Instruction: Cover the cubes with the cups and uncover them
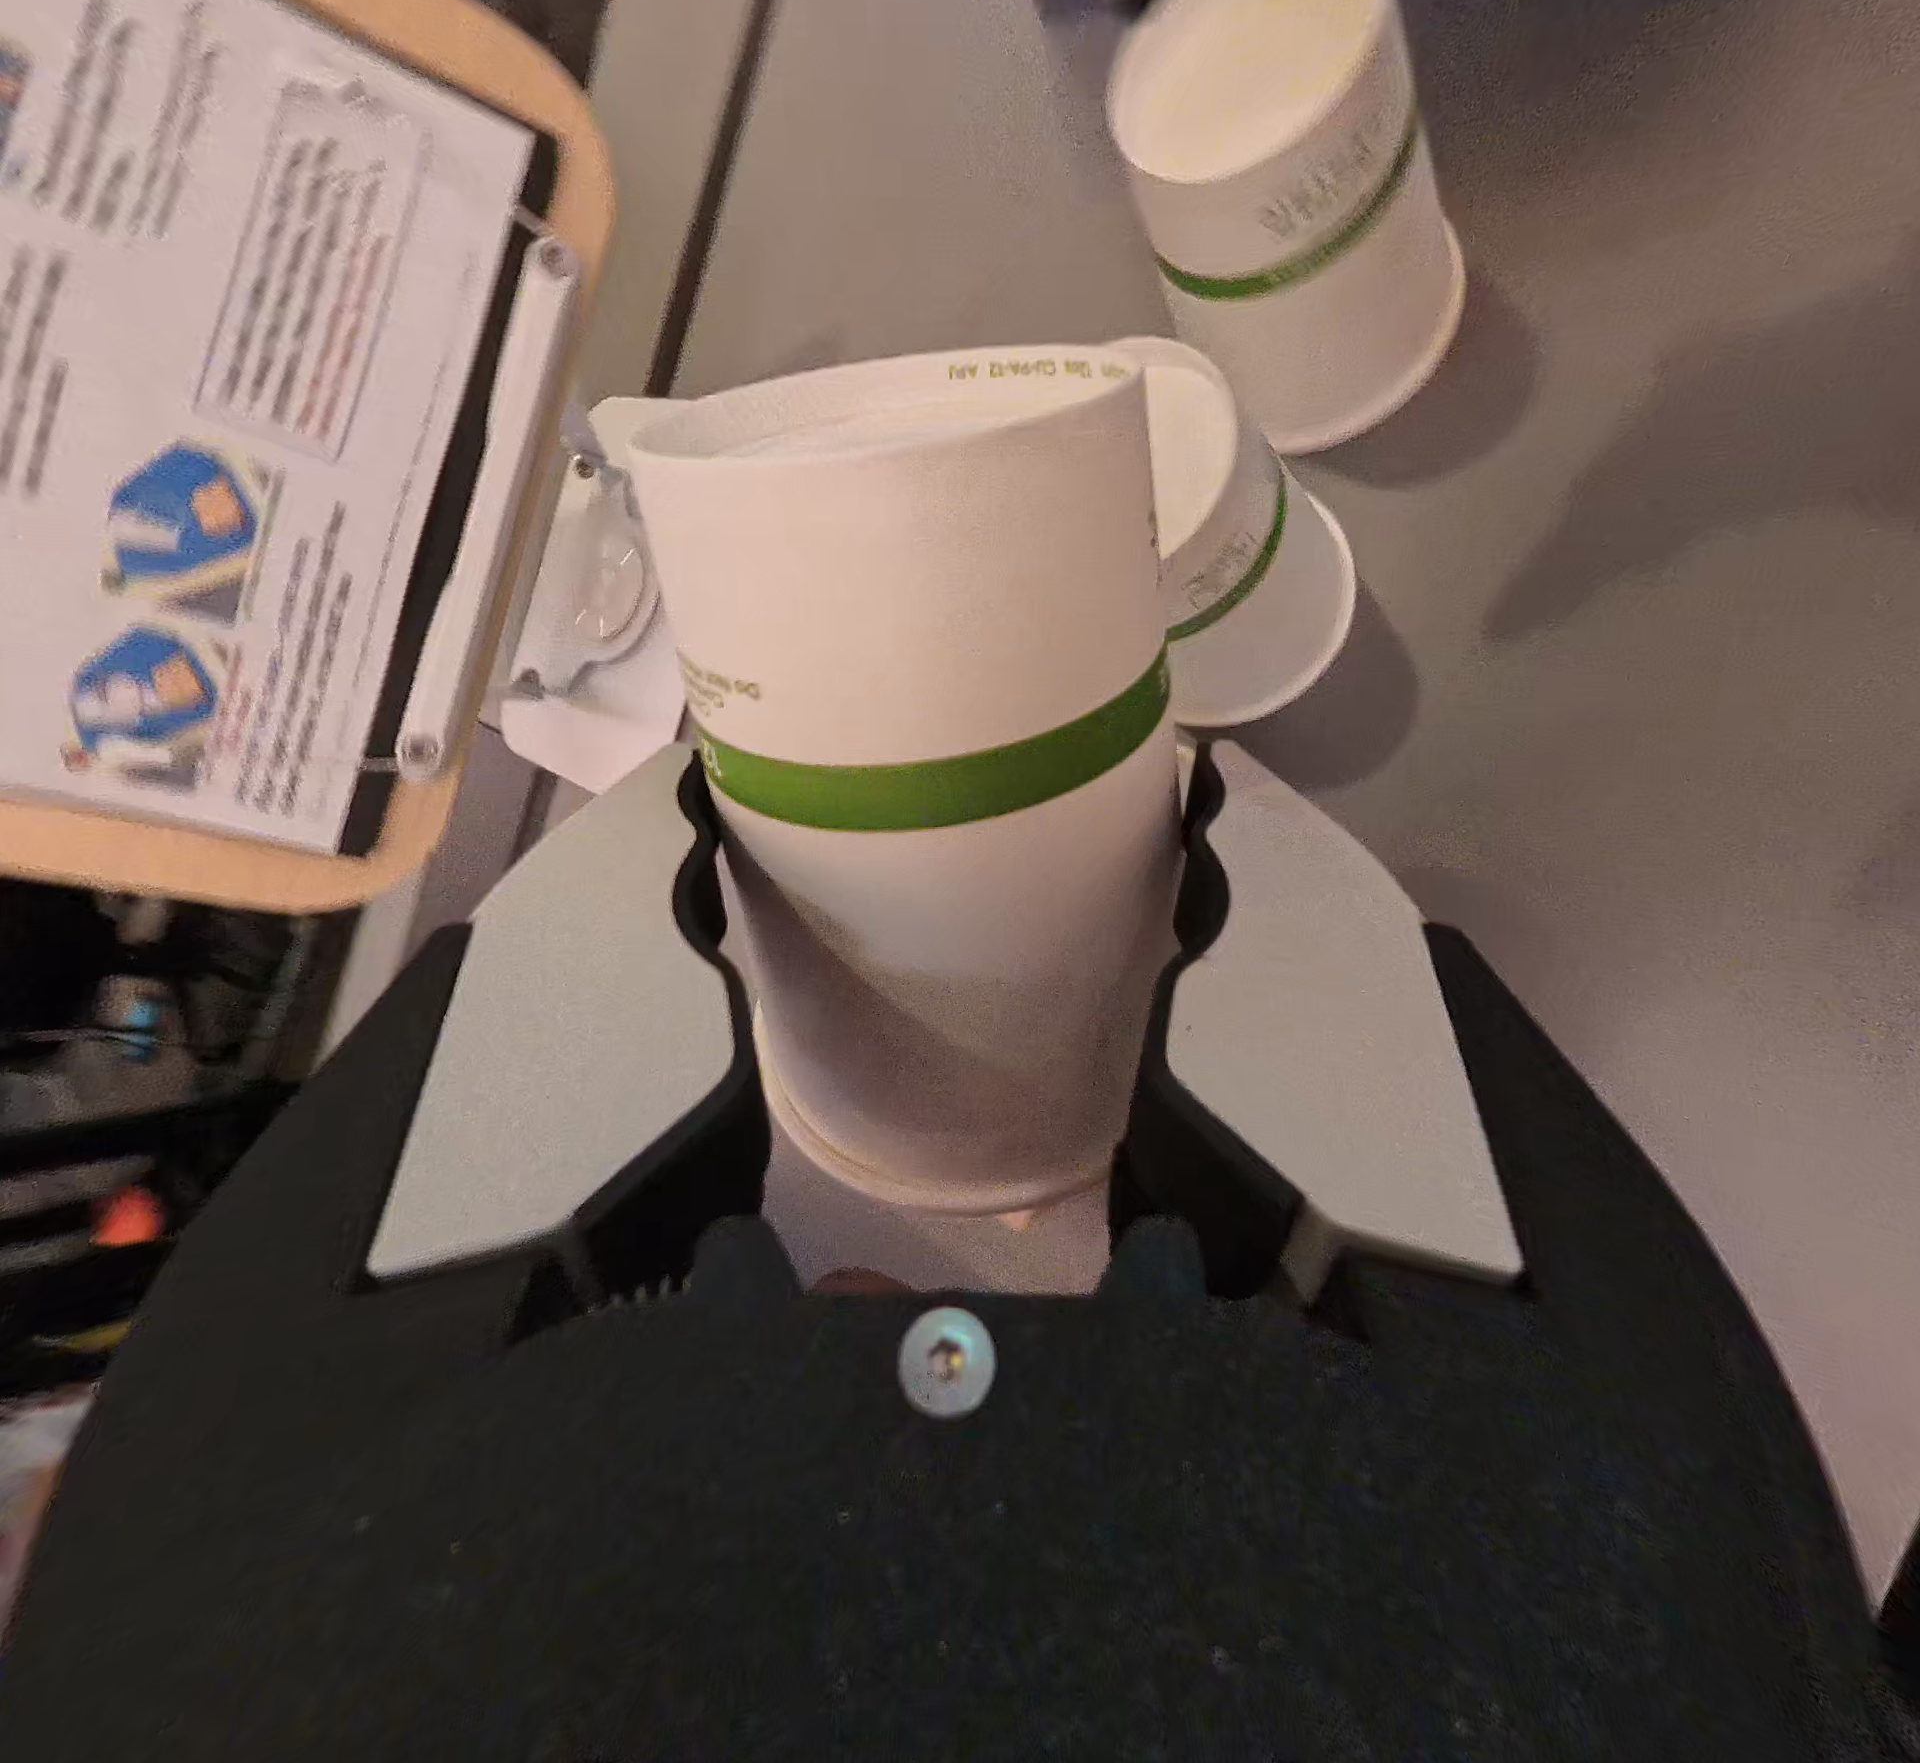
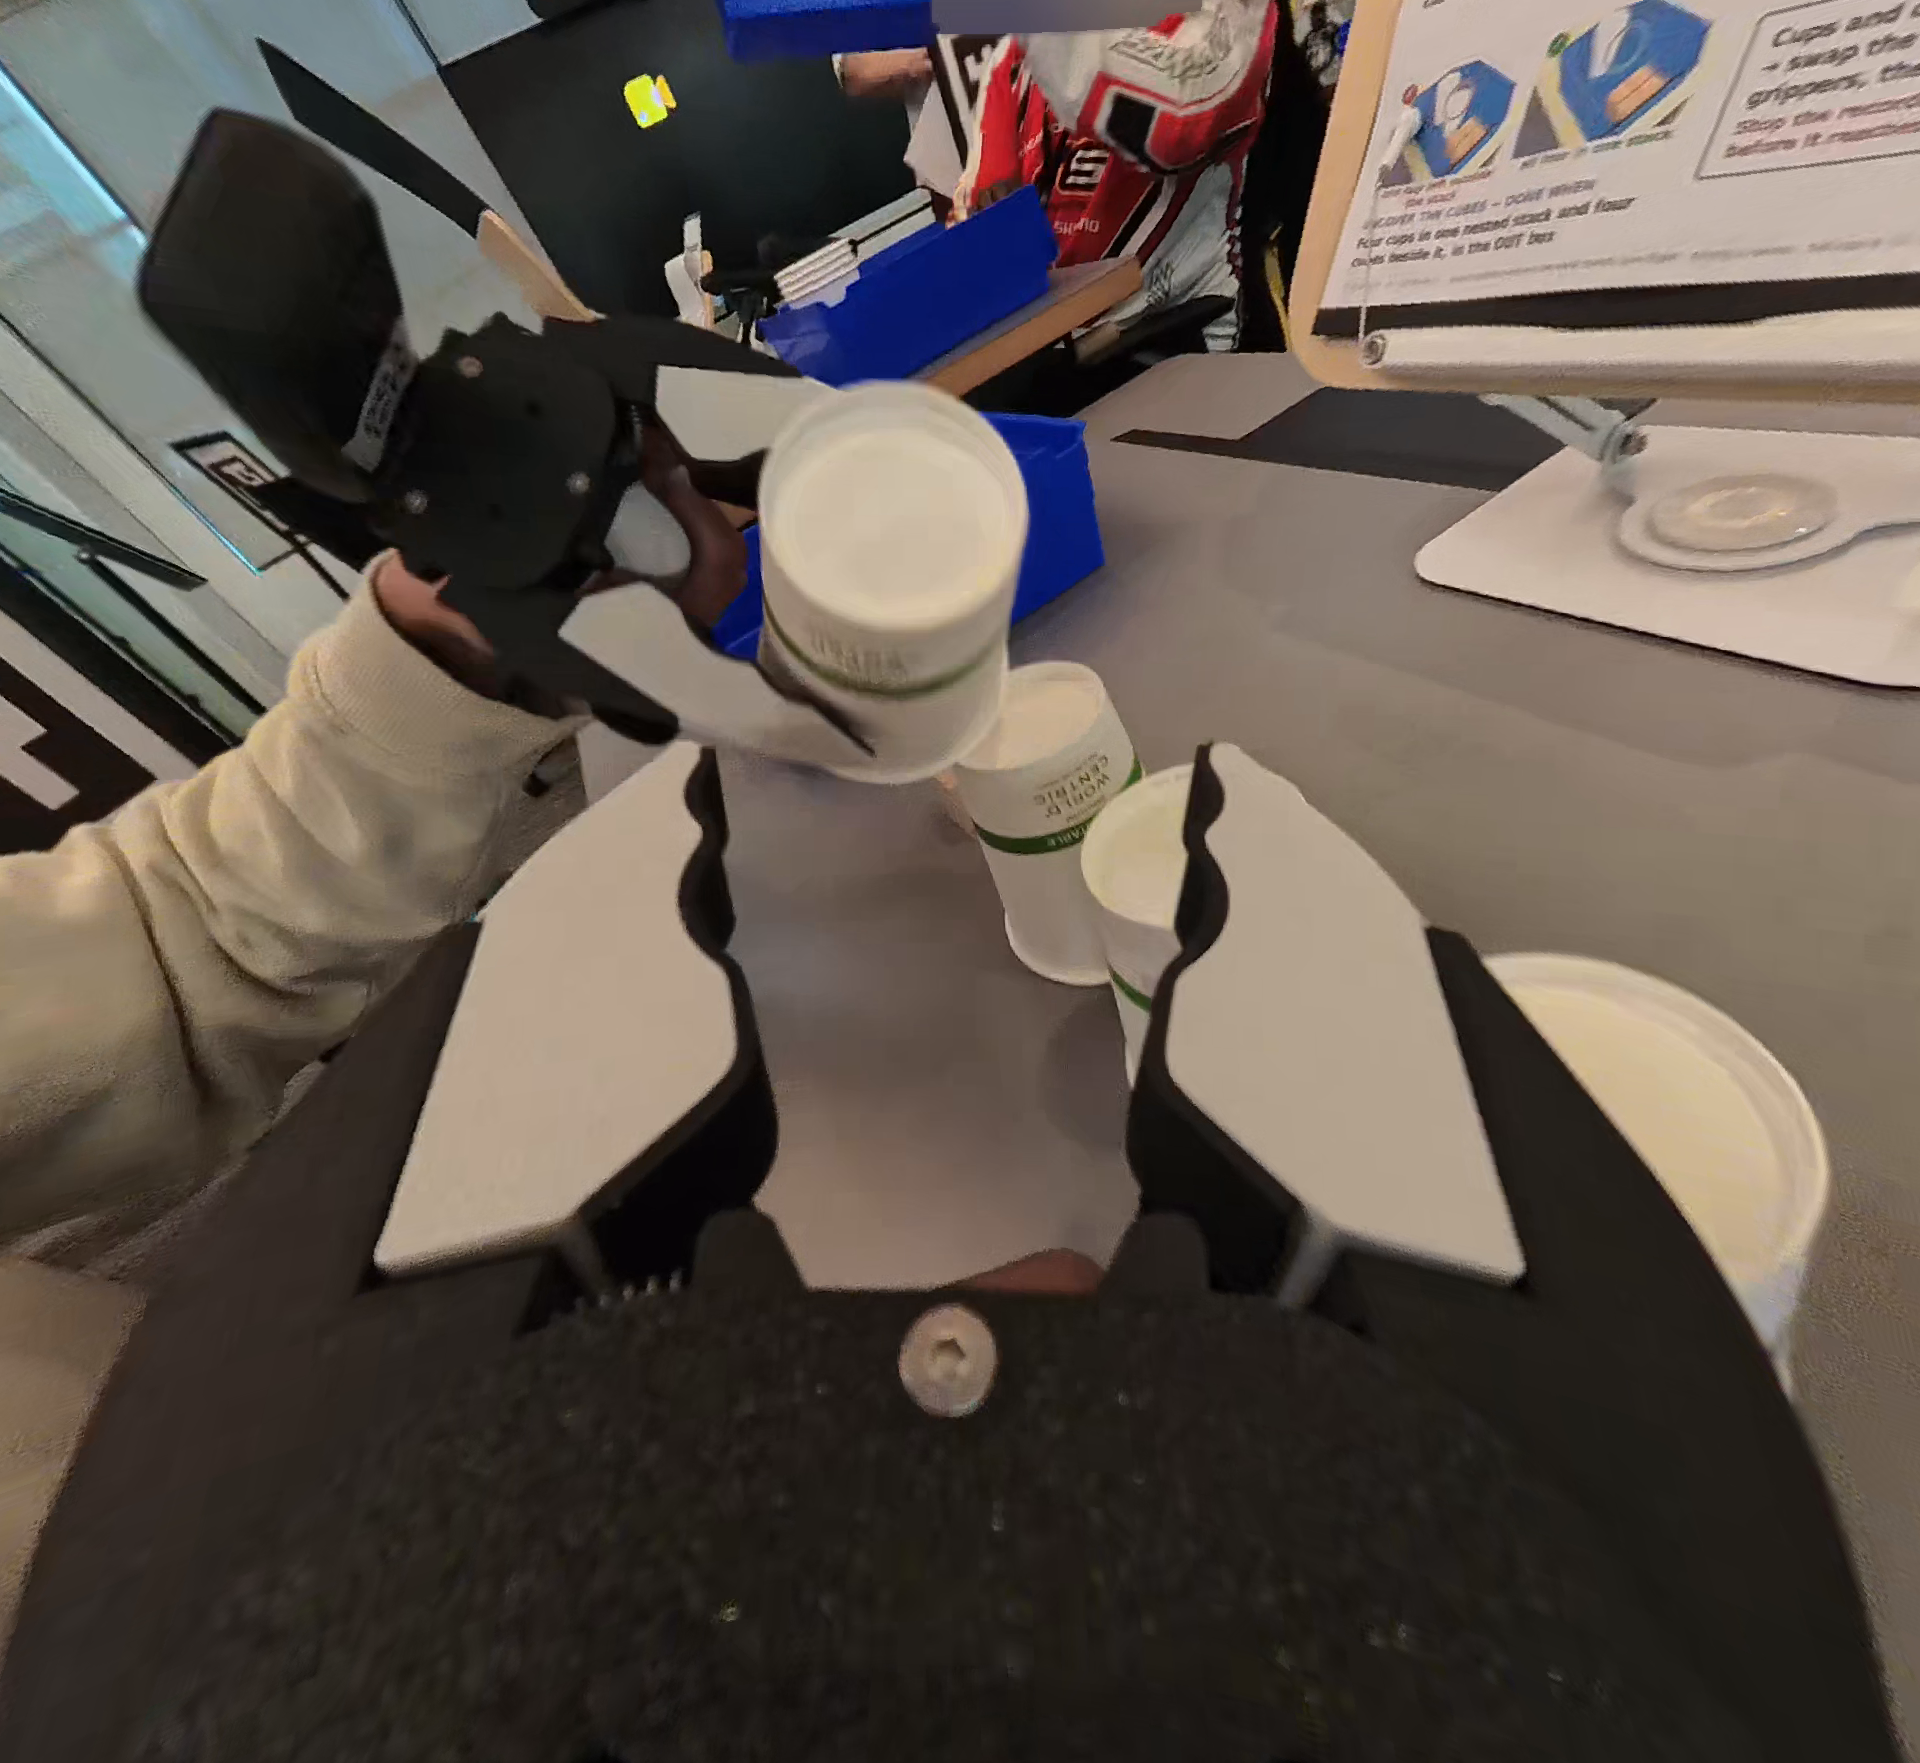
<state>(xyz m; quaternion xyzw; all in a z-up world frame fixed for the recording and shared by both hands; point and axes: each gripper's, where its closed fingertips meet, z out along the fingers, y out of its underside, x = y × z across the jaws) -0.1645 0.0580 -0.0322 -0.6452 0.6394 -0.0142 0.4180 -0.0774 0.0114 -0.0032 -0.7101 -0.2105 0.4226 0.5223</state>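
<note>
1. At far left in the right wrist view, my cream sleeve [image 2: 208,892] leads to my left tongs [image 2: 821,591], raised above the grey bench [image 2: 1403,778].
2. My left tongs [image 1: 940,778] are clamped around an upturned white paper cup [image 1: 914,674] with a green band, base up and tilted; the same cup [image 2: 888,570] shows from my right side, clear of the bench.
3. Just right of it, a second upturned cup [image 1: 1257,591] stands on the bench [image 1: 1662,778], partly hidden behind the held one; a third cup [image 1: 1288,186] stands farther back.
4. From the right wrist view, that second cup [image 2: 1049,809] stands beside the third cup [image 2: 1127,882], which my right finger partly hides; a fourth cup [image 2: 1662,1121] sits at the near right edge.
5. My right tongs [image 2: 951,830] hang open above the bench, gripping nothing.
6. A blue bin [image 2: 1060,518] lies behind the held cup; an instruction board [image 2: 1621,103] on a white stand rises at right.
7. No cube shows in either view; whether any lies under the cups, I cannot tell.
</note>
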